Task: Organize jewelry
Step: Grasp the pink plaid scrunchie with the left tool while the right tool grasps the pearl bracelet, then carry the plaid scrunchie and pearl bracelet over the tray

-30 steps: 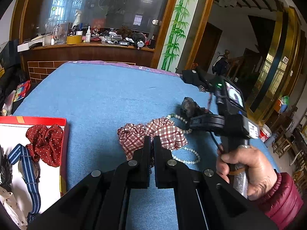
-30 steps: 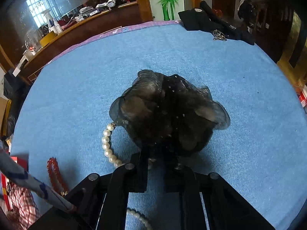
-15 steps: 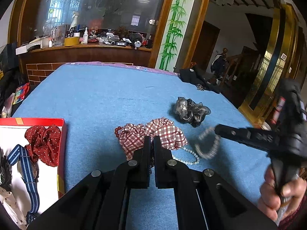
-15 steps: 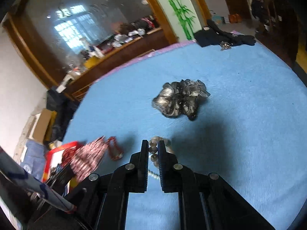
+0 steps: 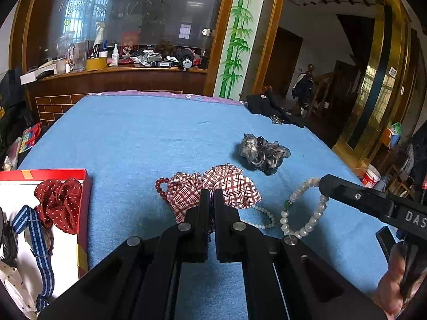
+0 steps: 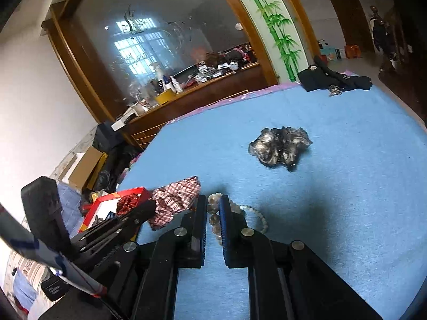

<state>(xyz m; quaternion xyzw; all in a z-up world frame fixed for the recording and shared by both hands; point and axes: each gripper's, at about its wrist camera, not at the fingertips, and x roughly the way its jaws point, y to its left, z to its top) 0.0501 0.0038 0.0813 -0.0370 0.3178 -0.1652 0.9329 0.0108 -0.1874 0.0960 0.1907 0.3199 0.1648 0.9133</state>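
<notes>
1. Blue tablecloth [image 5: 149,144]: matt woven cloth.
2. Plaid scrunchie [image 5: 213,186]: soft checked fabric.
3. Pearl bracelet [image 5: 301,213]: glossy smooth beads.
4. Grey scrunchie [image 6: 280,148]: sheer, faintly shiny gauze.
5. Red box [image 5: 82,194]: glossy card rim.
6. Left gripper [image 5: 210,200]: matt black plastic, metal screws.

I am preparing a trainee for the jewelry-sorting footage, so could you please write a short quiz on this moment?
1. True or false: the right claw grips the white pearl bracelet.
2. Where is the dark red polka-dot fabric scrunchie? A) in the red-rimmed white box; B) hanging from the right claw; C) on the wooden counter.
3. Which item is the left claw shut on?

Key: 1 true. 2 A. 3 the red-and-white plaid fabric scrunchie.
</notes>
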